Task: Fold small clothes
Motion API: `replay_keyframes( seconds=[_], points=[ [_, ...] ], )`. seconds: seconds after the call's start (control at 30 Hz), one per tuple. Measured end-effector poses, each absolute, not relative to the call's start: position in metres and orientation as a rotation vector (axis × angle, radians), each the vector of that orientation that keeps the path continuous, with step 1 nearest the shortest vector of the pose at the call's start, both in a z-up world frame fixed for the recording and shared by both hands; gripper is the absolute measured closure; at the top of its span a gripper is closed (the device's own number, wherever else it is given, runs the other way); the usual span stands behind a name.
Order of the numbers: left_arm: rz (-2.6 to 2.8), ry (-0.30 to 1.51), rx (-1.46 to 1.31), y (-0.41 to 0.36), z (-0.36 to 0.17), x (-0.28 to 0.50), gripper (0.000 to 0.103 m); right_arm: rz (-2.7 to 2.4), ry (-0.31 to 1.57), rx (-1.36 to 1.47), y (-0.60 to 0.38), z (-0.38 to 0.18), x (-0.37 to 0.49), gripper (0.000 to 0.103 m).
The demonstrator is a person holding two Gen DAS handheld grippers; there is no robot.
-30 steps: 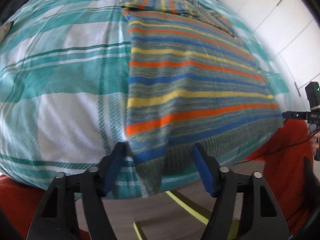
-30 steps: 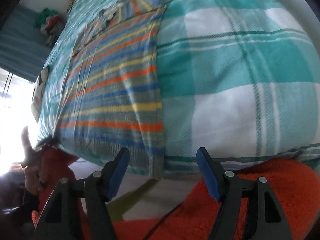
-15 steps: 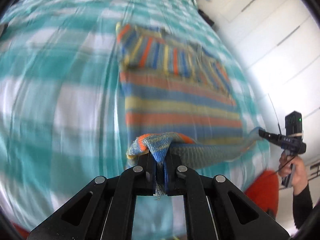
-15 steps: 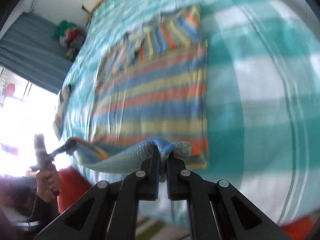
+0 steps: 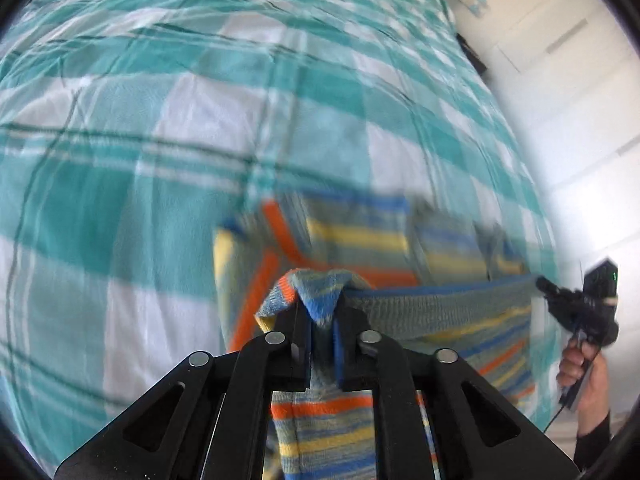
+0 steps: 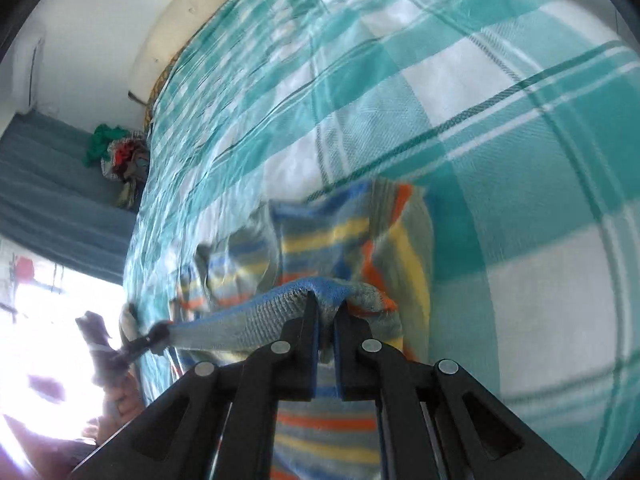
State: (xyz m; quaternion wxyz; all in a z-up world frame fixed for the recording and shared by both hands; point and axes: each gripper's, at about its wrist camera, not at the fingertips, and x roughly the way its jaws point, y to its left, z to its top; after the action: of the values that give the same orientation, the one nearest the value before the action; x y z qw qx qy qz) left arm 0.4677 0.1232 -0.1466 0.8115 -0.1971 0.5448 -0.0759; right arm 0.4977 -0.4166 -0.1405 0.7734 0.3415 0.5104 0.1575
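Note:
A striped knit garment (image 5: 360,236), blue, yellow, orange and grey, lies on the bed. My left gripper (image 5: 322,316) is shut on one corner of its hem. My right gripper (image 6: 327,312) is shut on the other corner. The hem (image 5: 440,304) is stretched taut between them and held above the far part of the garment (image 6: 320,232). The rest of the cloth hangs under the fingers. The right gripper also shows in the left wrist view (image 5: 544,284), and the left gripper in the right wrist view (image 6: 160,330).
The bed is covered by a teal and white checked blanket (image 5: 160,140). White cupboard doors (image 5: 580,80) stand to the right of the bed. A pile of clothes (image 6: 120,156) lies beyond the bed's far left side, near a pale headboard (image 6: 180,32).
Both grippers closed on the hem corners, lifted them and carried the hem forward over the garment towards its far end. The near half now hangs folded under the fingers.

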Motion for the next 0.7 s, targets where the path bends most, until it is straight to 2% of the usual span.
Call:
replay_keyframes(
  seconds=[0.03,0.07,0.1,0.13,0.23,0.37,0.43,0.53,0.57,0.6,0.67,0.7],
  points=[
    [-0.126,1.155,-0.468,0.131,-0.148,0.479,0.081,0.317,1.056,0.79,-0.421,-0.146,0.503,0.086],
    [-0.08,1.133,-0.51,0.141,-0.146,0.487,0.071,0.271,1.008,0.851,-0.433,-0.149,0.507,0.076],
    [-0.051,1.099,-0.528,0.148,-0.141,0.49,0.052,0.228,0.969,0.907,-0.445,-0.152,0.506,0.051],
    [-0.027,1.061,-0.53,0.155,-0.136,0.488,0.045,0.216,0.939,0.933,-0.451,-0.152,0.504,0.049],
    [-0.05,1.031,-0.488,0.164,-0.127,0.47,0.045,0.263,0.886,0.815,-0.453,-0.131,0.488,0.05],
    [-0.136,1.04,-0.378,0.152,-0.123,0.4,0.044,0.412,0.947,0.555,-0.429,-0.106,0.442,0.051],
    [-0.187,1.071,-0.367,0.144,-0.134,0.357,0.037,0.461,1.004,0.443,-0.418,-0.106,0.404,0.051],
    [-0.199,1.131,-0.354,0.13,-0.157,0.321,0.036,0.453,1.064,0.303,-0.406,-0.115,0.348,0.051],
    [-0.205,1.148,-0.351,0.124,-0.165,0.317,0.036,0.455,1.077,0.287,-0.403,-0.12,0.336,0.051],
    [-0.201,1.159,-0.352,0.117,-0.173,0.314,0.042,0.456,1.101,0.279,-0.398,-0.128,0.328,0.053],
    [-0.212,1.156,-0.328,0.108,-0.178,0.314,0.098,0.441,1.172,0.261,-0.392,-0.149,0.325,0.085],
    [-0.217,1.179,-0.303,0.105,-0.18,0.314,0.099,0.406,1.23,0.219,-0.39,-0.16,0.321,0.099]
  ],
)
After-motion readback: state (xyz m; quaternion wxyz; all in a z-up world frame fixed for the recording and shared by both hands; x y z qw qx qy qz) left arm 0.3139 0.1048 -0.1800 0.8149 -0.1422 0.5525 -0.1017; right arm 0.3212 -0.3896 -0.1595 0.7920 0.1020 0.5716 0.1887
